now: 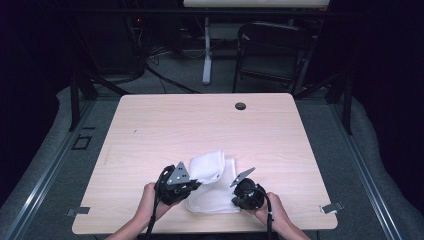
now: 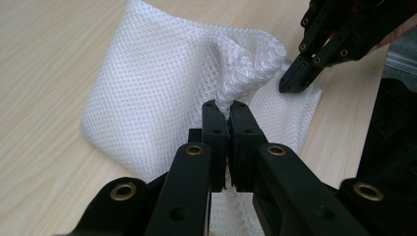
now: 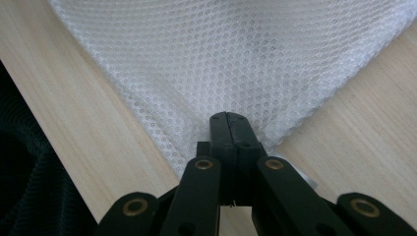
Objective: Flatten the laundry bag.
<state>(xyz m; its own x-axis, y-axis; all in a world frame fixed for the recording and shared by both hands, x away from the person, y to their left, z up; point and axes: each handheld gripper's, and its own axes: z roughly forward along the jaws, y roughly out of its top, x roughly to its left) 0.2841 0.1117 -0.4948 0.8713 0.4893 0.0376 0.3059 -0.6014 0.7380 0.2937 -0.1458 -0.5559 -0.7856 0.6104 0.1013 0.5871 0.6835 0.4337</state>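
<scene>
Evidently the work in hand is folding the white mesh cloth (image 1: 214,186), which lies on the near half of the table (image 1: 150,125), between the two grippers and touching both. The left gripper (image 2: 224,110) is clenched on a bunched ridge of the mesh and holds it lifted, so a flap stands up and leans toward one o'clock in the high view. The right gripper (image 3: 231,120) is clenched on a corner of the cloth, pinning it flat against the wood; from that claw the rest of the fabric fans out toward twelve o'clock in its own view. The cloth's long axis runs roughly from five to eleven o'clock in the high view. Judged from this, the lifted flap must travel from the left gripper's side across toward the anchored corner at about four o'clock.
</scene>
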